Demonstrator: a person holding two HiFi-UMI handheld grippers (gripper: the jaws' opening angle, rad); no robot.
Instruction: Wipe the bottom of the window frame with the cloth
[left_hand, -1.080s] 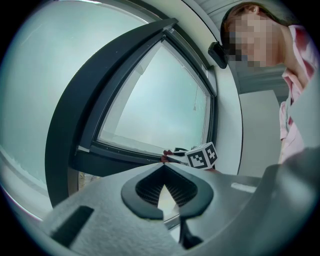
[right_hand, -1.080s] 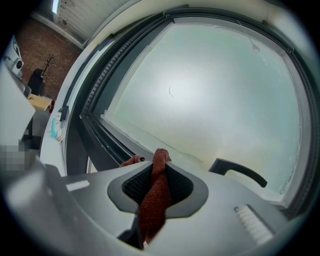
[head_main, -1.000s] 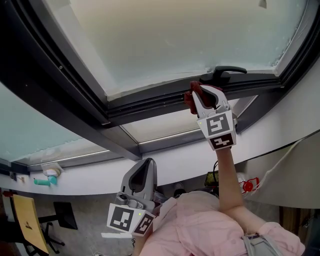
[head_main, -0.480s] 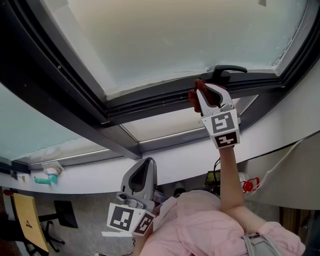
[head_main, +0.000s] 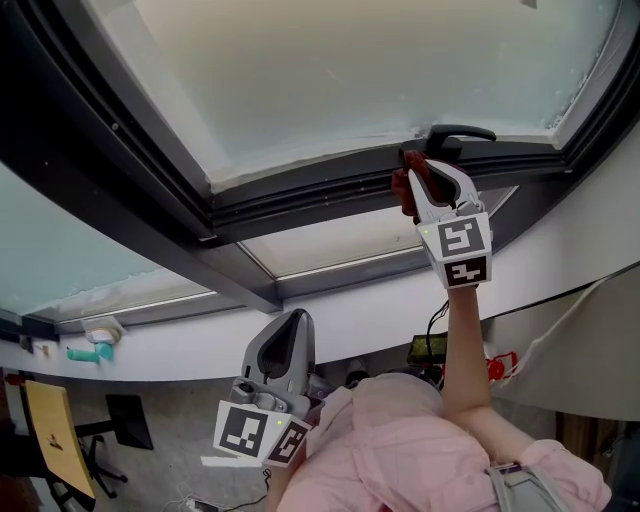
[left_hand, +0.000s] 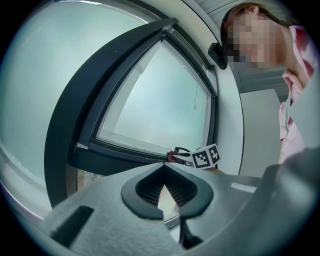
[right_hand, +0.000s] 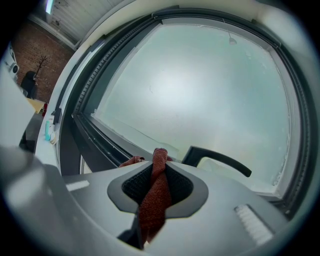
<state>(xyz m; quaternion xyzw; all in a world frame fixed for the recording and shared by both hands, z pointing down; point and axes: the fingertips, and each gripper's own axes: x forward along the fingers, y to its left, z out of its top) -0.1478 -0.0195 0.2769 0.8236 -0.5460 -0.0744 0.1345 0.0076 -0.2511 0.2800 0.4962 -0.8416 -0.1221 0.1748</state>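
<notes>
Window frame (head_main: 300, 196) touches cloth (head_main: 404, 188) pinched by right gripper (head_main: 428, 172); left gripper (head_main: 288, 330) has fingers closed, empty.

"What's the room like?"
"Pale frosted panes (head_main: 330, 70) sit in dark frames (head_main: 100, 170), and daylight glows through. There's a white wall (head_main: 350, 320) beneath."
"Any furniture?"
"A yellow chair (head_main: 50, 440) stands on the grey floor (head_main: 190, 450), far left."
</notes>
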